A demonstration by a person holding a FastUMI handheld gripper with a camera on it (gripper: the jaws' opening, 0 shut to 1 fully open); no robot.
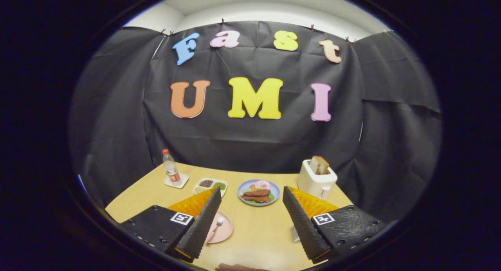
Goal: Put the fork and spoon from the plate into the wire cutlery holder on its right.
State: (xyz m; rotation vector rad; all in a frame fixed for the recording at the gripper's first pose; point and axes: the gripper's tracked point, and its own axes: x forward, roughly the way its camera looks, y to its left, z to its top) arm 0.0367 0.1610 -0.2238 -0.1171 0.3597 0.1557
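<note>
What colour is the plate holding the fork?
Pink; the plate shows in the gripper view, partly behind one finger of the open gripper, with the fork on it.

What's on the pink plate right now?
On the pink plate a fork shows, tines away from the open gripper. The plate's other half is hidden behind one finger, so the spoon can't be confirmed.

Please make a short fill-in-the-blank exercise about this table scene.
1. The gripper holds nothing; its jaws stand ____.
2. The white toaster holds slices of ____.
3. The clear plastic bottle has a ____ cap.
4. The fork lies on the round ____ plate.

Missing words: open; bread; red; pink
</note>
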